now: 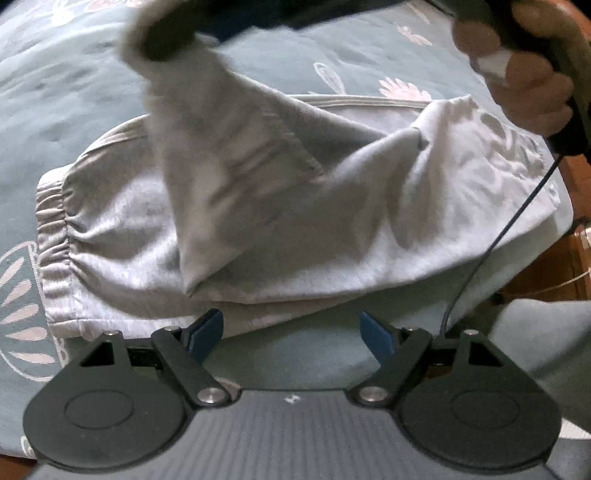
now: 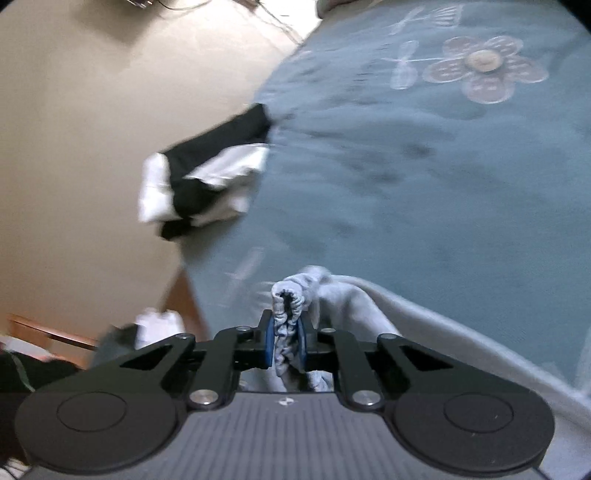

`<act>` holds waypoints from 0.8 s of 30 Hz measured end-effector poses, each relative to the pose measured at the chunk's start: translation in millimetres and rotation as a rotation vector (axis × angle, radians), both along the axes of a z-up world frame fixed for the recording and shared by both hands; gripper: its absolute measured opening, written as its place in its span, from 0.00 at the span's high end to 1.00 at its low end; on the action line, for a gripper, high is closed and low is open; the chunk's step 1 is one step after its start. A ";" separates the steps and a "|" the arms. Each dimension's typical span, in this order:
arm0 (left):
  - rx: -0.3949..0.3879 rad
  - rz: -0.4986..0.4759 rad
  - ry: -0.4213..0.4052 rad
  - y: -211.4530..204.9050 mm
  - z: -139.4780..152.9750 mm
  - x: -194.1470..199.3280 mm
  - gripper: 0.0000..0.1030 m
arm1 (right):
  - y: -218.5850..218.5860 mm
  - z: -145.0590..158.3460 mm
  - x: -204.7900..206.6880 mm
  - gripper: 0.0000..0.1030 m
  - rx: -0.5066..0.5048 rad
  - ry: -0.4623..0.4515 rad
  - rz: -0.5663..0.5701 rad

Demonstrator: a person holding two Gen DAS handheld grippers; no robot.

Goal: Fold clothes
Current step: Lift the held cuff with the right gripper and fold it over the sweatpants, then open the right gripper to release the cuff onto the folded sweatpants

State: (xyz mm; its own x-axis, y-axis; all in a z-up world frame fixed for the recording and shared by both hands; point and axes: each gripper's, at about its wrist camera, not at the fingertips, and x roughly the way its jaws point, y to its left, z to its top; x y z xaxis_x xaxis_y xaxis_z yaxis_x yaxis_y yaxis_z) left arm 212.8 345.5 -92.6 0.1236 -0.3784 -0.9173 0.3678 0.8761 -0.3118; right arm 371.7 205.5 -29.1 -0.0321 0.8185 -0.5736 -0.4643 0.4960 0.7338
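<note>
Grey sweatpants point(image 1: 332, 229) lie on a teal bedspread point(image 1: 74, 92), their gathered elastic waistband point(image 1: 55, 240) at the left. One leg point(image 1: 229, 147) rises from the pile toward the upper left. Its bunched elastic cuff point(image 2: 286, 306) is pinched between the blue pads of my right gripper point(image 2: 286, 328), which is shut on it. In the left wrist view that gripper is a dark, blurred shape point(image 1: 166, 33) at the top, with a person's hand point(image 1: 524, 70) on its handle. My left gripper point(image 1: 291, 332) hovers open at the pants' near edge, with nothing between its fingers.
A heap of black and white clothes point(image 2: 207, 177) sits at the bed's left edge, above the beige floor point(image 2: 74, 147). A wooden bed frame point(image 2: 181, 295) shows below it. A thin black cable point(image 1: 498, 236) hangs at the right. Bare bedspread point(image 2: 443, 166) stretches beyond the pants.
</note>
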 end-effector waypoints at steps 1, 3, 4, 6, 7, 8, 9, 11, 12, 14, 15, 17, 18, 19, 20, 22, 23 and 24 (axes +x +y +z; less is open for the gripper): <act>-0.001 -0.001 0.001 0.4 1.5 -1.7 0.21 | 6.7 2.5 -2.7 0.86 0.023 0.009 0.006; -0.005 0.004 0.006 2.3 4.0 -4.5 0.21 | 21.7 7.5 -8.0 0.86 0.070 0.027 0.023; -0.009 0.010 0.010 3.8 5.1 -5.6 0.21 | 29.4 9.7 -10.9 0.86 0.084 0.027 0.033; -0.017 0.022 0.020 7.6 5.7 -7.0 0.21 | 44.5 13.2 -16.1 0.84 0.094 0.014 0.057; -0.017 0.026 0.024 8.9 5.2 -7.3 0.21 | 51.1 12.8 -17.3 0.81 0.085 0.008 0.074; -0.016 0.030 0.027 10.0 4.5 -7.5 0.21 | 57.3 11.5 -18.3 0.73 0.072 0.003 0.092; -0.015 0.034 0.028 11.1 4.0 -7.0 0.21 | 63.5 10.2 -19.4 0.70 0.059 -0.001 0.109; -0.012 0.041 0.027 13.3 2.9 -5.9 0.21 | 68.3 10.9 -21.9 0.67 0.049 -0.027 0.128; -0.011 0.045 0.027 14.4 2.4 -5.3 0.21 | 68.8 11.7 -23.0 0.64 0.043 -0.043 0.133; -0.009 0.053 0.026 16.5 1.4 -4.2 0.21 | 66.4 12.2 -24.6 0.58 0.030 -0.066 0.138; -0.008 0.056 0.026 16.1 0.8 -3.4 0.21 | 64.4 11.1 -24.7 0.58 0.022 -0.069 0.140; -0.005 0.056 0.021 15.1 1.9 -1.7 0.21 | 59.7 7.7 -24.1 0.57 0.004 -0.064 0.139; -0.003 0.054 0.020 14.6 2.6 -1.4 0.21 | 55.8 6.3 -23.3 0.57 -0.006 -0.066 0.138; 0.002 0.053 0.019 15.3 3.0 -1.3 0.21 | 51.0 5.4 -21.9 0.57 -0.016 -0.072 0.135; 0.007 0.051 0.017 15.0 3.1 -1.2 0.21 | 45.3 4.6 -20.2 0.57 -0.029 -0.081 0.129; 0.021 0.045 0.005 15.2 3.5 -1.0 0.21 | 29.5 1.1 -15.5 0.55 -0.072 -0.094 0.101; 0.030 0.046 -0.001 14.3 4.0 -0.9 0.21 | 20.2 -1.1 -12.7 0.53 -0.099 -0.097 0.082; 0.039 0.051 -0.004 12.4 3.2 0.7 0.21 | 10.8 -3.2 -9.8 0.53 -0.126 -0.099 0.063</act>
State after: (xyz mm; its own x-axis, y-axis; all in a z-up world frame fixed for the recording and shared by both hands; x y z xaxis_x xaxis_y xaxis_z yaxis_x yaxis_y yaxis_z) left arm 213.5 357.9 -89.4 0.1456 -0.3357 -0.9307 0.3237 0.9051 -0.2758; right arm 361.9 216.3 -32.3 -0.0197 0.7381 -0.6744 -0.5644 0.5486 0.6169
